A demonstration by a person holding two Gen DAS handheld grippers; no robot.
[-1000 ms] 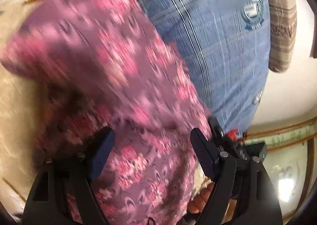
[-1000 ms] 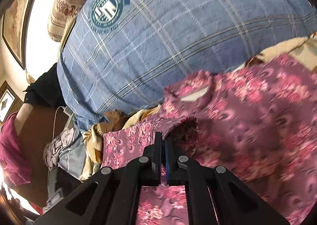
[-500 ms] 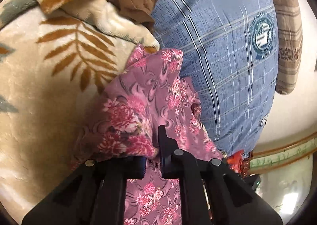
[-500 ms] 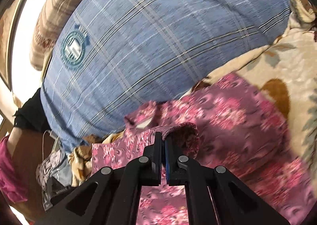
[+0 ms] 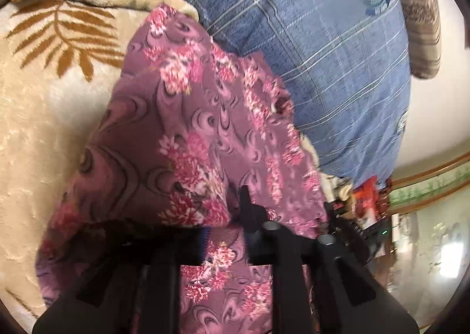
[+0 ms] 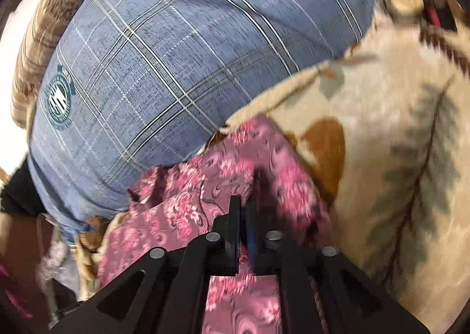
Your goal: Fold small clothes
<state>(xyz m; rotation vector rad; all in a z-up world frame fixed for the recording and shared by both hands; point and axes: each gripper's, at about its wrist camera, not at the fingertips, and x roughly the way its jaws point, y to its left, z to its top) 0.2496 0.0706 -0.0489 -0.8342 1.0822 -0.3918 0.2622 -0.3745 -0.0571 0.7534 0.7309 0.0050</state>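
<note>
Two grippers meet over one garment (image 5: pixel 188 134), a mauve piece printed with pink flowers, which lies on our cream blanket (image 5: pixel 44 116) with brown fern leaves, its far edge against the blue plaid pillow (image 5: pixel 308 48).

From the left wrist we see the garment as a long shape running from the near bottom of the view up and away toward the pillow, narrowing to a rounded end that rests just beside the blanket's rumpled fold. A raised fold of the cloth hangs over our left gripper (image 5: pixel 223 216). Its jaws have just been opening again after a pinch; they stand a little apart, with cloth draped between them and over the left finger, which is mostly hidden. Whether the pads press on the fabric we cannot tell.

From the right wrist the garment (image 6: pixel 205 187) is bunched, its long line leading from the gripper up toward the seam where pillow (image 6: pixel 164 69) and blanket (image 6: pixel 396 128) meet. Our right gripper (image 6: pixel 245 210) has just been easing apart; only a thin gap shows between the fingers, and the picture is blurred. Cloth lies under and about the tips, but we cannot tell whether any remains nipped.

A striped brown cushion (image 5: pixel 423 16) sits behind the pillow.
</note>
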